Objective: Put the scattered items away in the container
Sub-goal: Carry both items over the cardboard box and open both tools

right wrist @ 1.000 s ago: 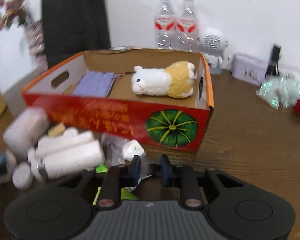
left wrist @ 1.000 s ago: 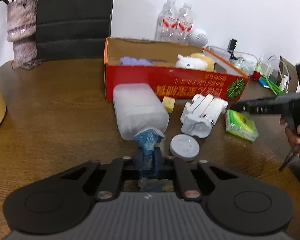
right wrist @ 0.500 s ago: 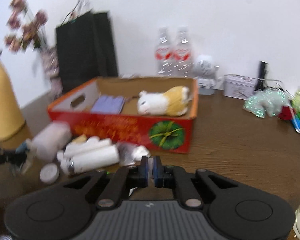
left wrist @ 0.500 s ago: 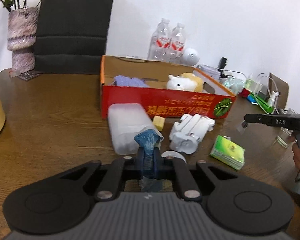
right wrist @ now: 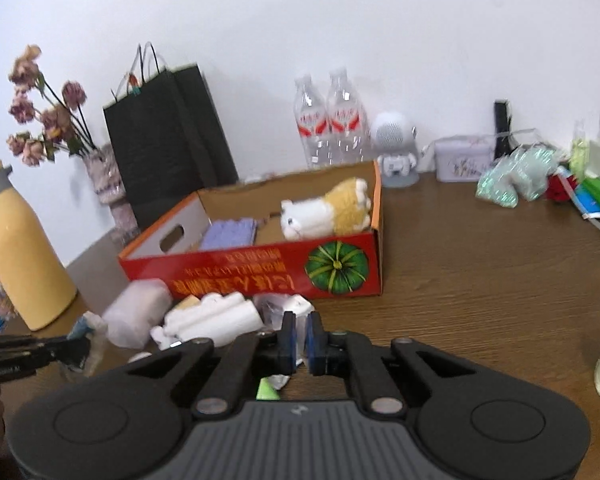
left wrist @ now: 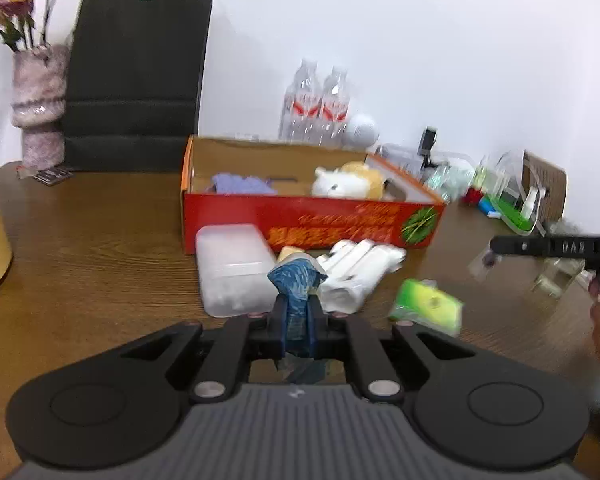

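Left wrist view: left gripper (left wrist: 296,320) pinching a blue crinkly packet (left wrist: 296,280) by its lower end, lifted clear of the table (left wrist: 80,240), short of the red box (left wrist: 300,224) — light, soft, crushable, best held at the gathered neck. Right gripper (right wrist: 299,340) pressed together on a thin clear wrapper (right wrist: 278,380), likely slippery. Versus a second ago — both raised, box farther off, right jaws now shut.

Clutter crowds the box's (right wrist: 260,276) front wall; table (right wrist: 480,280) right lies bare.
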`<state>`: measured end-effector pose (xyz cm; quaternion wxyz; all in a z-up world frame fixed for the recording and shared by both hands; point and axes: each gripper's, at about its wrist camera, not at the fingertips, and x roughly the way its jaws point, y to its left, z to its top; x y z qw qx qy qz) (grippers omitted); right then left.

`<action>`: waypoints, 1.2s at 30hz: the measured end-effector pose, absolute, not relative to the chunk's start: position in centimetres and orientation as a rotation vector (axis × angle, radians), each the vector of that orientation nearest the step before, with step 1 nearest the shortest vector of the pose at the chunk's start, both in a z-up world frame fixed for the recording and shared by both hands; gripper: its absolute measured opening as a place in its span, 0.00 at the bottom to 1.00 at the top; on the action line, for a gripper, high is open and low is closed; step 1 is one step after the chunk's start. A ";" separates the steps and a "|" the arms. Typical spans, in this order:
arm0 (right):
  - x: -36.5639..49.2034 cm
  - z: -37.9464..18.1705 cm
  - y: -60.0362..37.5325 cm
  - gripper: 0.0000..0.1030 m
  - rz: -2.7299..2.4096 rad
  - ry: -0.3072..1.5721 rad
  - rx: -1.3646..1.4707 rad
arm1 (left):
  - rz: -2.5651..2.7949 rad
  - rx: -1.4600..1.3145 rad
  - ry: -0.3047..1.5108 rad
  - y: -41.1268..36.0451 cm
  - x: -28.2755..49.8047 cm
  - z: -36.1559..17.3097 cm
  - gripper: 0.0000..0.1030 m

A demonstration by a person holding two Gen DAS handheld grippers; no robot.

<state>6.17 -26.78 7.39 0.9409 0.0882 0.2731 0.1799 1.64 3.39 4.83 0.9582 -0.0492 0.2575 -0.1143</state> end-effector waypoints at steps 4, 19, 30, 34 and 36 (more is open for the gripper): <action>1.1 8.4 -26.2 0.04 0.392 0.517 0.192 | -0.217 -0.120 0.478 0.8 -2.8 5.4 0.10; 2.9 21.3 -25.8 0.04 0.501 0.381 0.151 | -0.318 -0.141 0.535 0.4 7.6 19.1 0.09; 26.4 18.7 -23.1 0.04 0.414 1.008 0.222 | -0.183 -0.167 1.047 -1.3 28.3 13.5 0.09; 30.9 15.5 -21.2 0.04 0.339 1.106 0.141 | -0.136 -0.155 1.147 -1.7 32.2 10.0 0.09; 32.3 13.9 -21.0 0.04 0.321 1.154 0.139 | -0.139 -0.138 1.170 -1.7 32.5 8.8 0.10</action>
